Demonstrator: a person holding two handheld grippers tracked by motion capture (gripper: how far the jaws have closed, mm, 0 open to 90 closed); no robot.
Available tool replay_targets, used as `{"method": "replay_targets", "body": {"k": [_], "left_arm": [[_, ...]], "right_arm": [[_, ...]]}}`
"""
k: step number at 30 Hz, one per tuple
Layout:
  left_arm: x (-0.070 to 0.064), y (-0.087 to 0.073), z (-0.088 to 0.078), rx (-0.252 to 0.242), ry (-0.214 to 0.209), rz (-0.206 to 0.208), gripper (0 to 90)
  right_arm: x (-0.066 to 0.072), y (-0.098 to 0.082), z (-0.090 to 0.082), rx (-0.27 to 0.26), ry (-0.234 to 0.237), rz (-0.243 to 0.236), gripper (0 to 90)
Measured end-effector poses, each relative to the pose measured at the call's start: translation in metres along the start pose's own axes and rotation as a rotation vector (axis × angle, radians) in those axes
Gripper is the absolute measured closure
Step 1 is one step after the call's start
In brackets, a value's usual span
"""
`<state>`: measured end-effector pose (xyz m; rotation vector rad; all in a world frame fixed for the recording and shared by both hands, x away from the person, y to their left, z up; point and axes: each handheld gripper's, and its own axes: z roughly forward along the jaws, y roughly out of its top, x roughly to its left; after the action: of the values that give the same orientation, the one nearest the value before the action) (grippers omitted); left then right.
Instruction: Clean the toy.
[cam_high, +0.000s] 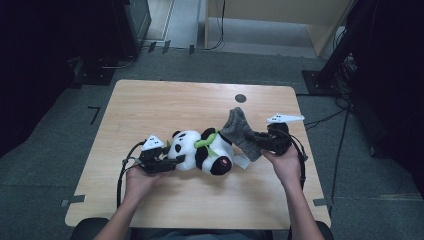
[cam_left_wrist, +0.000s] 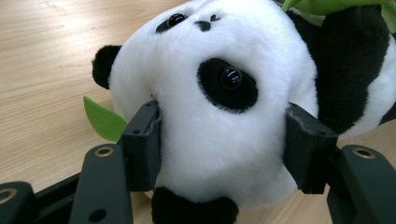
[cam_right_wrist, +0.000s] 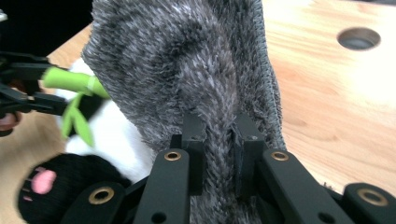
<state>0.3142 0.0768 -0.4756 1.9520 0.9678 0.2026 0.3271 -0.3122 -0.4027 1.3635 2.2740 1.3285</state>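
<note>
From the high view, the panda plush (cam_high: 202, 150) lies on its back near the middle of the wooden counter (cam_high: 150, 105). The left claw (cam_high: 167, 164) is at its 9 o'clock side and the right claw (cam_high: 256, 137) at its 3 o'clock side, lifting a grey fuzzy cloth (cam_high: 239, 129) that stands up over the toy's body. I judge that the risk here is the pull. If the right claw raises the cloth too strongly, the soft toy can slide or turn out of the left claw, because plush gives way under pressure.

In the left gripper view, the left claw (cam_left_wrist: 219, 154) is clamped on the head of the panda plush (cam_left_wrist: 210, 116), one pad on each side, pressing into the white fur. The head is round, short-piled and squashy, with glossy black eyes. A flat green felt leaf (cam_left_wrist: 103, 119) shows at 9 o'clock. The grip sits on a rounded surface, so it can creep off.

In the right gripper view, the right claw (cam_right_wrist: 219, 140) is closed tight on a narrow fold of the grey fuzzy cloth (cam_right_wrist: 187, 70). The cloth is thick and shaggy, with a stitched edge at 3 o'clock. Only a thin ridge is pinched, so I think that it can slip out. A round hole (cam_right_wrist: 358, 38) is in the counter at 1 o'clock.
</note>
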Motion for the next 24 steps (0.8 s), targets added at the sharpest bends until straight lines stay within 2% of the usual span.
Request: {"method": "replay_targets", "body": {"k": [8, 12, 17, 20, 24], "left_arm": [[-0.003, -0.003, -0.001, -0.013, 0.016, 0.007, 38.0], [-0.004, -0.004, -0.001, -0.015, 0.021, 0.009, 37.9], [-0.004, -0.004, -0.001, -0.019, 0.022, 0.012, 37.8], [-0.004, -0.005, -0.001, -0.015, 0.023, 0.015, 37.8], [-0.004, -0.003, -0.002, -0.002, 0.02, 0.014, 37.7]], "right_arm": [[0.031, 0.016, 0.011, 0.016, 0.059, -0.088, 79.4], [0.045, 0.019, 0.023, 0.043, 0.086, -0.13, 79.4], [0.052, 0.016, 0.041, 0.083, 0.113, -0.148, 79.2], [0.055, 0.011, 0.053, 0.119, 0.101, -0.162, 79.0], [0.055, 0.007, 0.057, 0.123, 0.089, -0.174, 79.2]]}}
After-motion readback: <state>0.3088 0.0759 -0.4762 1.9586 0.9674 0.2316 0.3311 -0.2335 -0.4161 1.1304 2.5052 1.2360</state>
